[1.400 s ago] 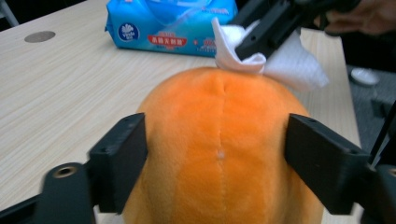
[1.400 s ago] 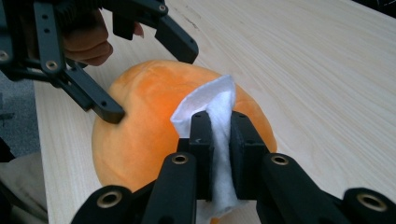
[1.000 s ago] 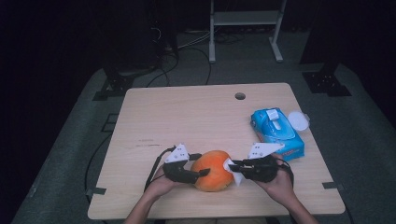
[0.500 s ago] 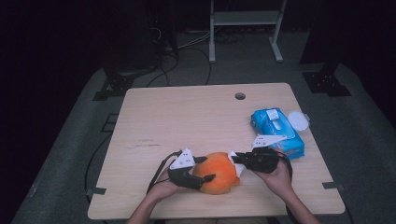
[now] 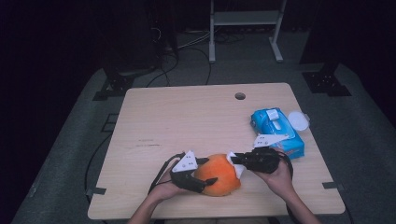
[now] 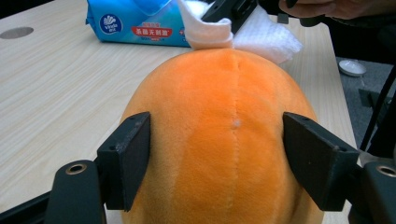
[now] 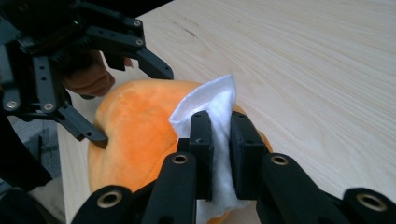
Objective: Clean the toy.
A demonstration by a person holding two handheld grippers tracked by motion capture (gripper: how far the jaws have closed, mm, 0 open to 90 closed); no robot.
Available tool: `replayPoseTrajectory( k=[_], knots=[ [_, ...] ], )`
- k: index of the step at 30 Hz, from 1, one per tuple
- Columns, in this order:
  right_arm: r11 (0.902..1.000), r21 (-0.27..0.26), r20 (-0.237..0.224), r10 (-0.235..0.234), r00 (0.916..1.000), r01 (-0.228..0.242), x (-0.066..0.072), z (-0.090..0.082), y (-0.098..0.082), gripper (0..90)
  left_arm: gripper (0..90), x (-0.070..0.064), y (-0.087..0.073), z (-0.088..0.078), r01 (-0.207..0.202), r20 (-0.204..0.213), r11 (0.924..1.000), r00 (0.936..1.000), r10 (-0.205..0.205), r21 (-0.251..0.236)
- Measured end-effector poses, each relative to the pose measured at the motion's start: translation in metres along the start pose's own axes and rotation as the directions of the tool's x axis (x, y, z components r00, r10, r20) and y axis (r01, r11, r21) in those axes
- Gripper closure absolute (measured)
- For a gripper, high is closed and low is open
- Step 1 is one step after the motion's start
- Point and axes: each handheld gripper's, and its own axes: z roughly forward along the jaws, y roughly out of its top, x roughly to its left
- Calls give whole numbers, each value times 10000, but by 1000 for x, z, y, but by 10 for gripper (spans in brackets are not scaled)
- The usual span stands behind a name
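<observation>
Main risk: loss of hold on the orange plush toy (image 5: 219,176). Left gripper (image 5: 210,170) straddling the toy's near end, jaws just lately opening, pads resting only lightly against the fur on both flanks in the left gripper view (image 6: 217,158). With any further slackening, likely to slide or roll under a push from the other side, being soft, round and free on the smooth counter (image 5: 187,116). Sitting close to the counter's front edge too, so possibly off it after a hard shove.

Second risk: the white wipe (image 7: 210,100) slipping. Right gripper (image 7: 219,135) clamped tight on a folded part of it, the free fold pressed against the toy's top seam. Under a dragging stroke across plush pile, apt to catch and pull out of the pads, or to bunch instead of wiping.

Placement: toy between the two grippers, left gripper at its left end, right gripper (image 5: 235,161) touching its upper right through the wipe. Blue pack of wipes (image 5: 275,128) well apart, behind the right hand (image 5: 275,175), unlikely to interfere.
</observation>
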Motion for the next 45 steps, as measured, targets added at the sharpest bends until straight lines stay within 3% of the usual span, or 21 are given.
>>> replayPoseTrajectory(
  k=[9, 16, 18, 22, 25, 29, 31, 33, 34, 35, 36, 39, 42, 43, 45],
  knots=[
    [9964, 615, 129, 573, 9983, -580, -14, 1, -17, 800, 261, 8, -6, -5, 492, 15, 9987, 9988, -492, -146],
    [10000, -3, -165, 4, 9999, -4, 4, -2, 2, 800, 252, -6, 2, 2, -308, -251, 9995, 9992, 309, 56],
    [9998, 66, -129, -174, 9998, 175, 6, -2, 3, 801, 250, -7, 3, 2, -381, -308, 9992, 9988, 383, 70],
    [9997, 235, -55, 63, 10000, -61, -1, -2, -4, 801, 241, -6, 2, 3, -248, -334, 9997, 9991, 247, -10],
    [9995, 226, -34, 224, 9997, -223, -3, -5, -7, 801, 240, -9, 5, 5, -373, -376, 9993, 9986, 375, 67],
    [9996, -28, -324, -284, 9991, 283, 14, -2, 6, 801, 243, -15, 9, 7, -631, -390, 9976, 9972, 641, 275],
    [9973, 126, -244, -721, 9971, 724, 21, 1, 10, 801, 243, -16, 10, 6, -722, -423, 9966, 9964, 738, 388],
    [9965, 215, -201, -800, 9966, 804, 21, 2, 9, 802, 236, -14, 10, 4, -476, -212, 9986, 9986, 481, 226],
    [9971, 211, -269, -724, 9970, 730, 19, 2, 7, 803, 213, -11, 11, 2, -94, 59, 10000, 9999, 94, 25],
    [9971, 211, -269, -724, 9970, 730, 19, 2, 7, 803, 201, -11, 11, 2, -94, 59, 10000, 9999, 94, 25],
    [9978, 249, -350, -613, 9975, 622, 16, 0, 3, 802, 191, -4, 14, -4, 642, 306, 9975, 9975, -633, -294],
    [9975, 318, -274, -624, 9977, 632, 14, -1, 1, 802, 115, 3, 11, -5, 1072, 117, 9942, 9942, -1073, 68],
    [9967, 397, -91, -699, 9975, 702, 13, -3, 1, 801, 90, 9, 1, 1, 1800, 347, 9825, 9827, -1818, 480],
    [9972, 331, -89, -675, 9977, 677, 12, -3, 1, 801, 110, 9, -1, 2, 1901, 469, 9804, 9802, -1925, 513],
    [9967, 313, -6, -743, 9972, 743, 17, -2, 3, 803, 182, 4, 4, 4, 1328, 325, 9893, 9903, -1349, 600]
  ],
)
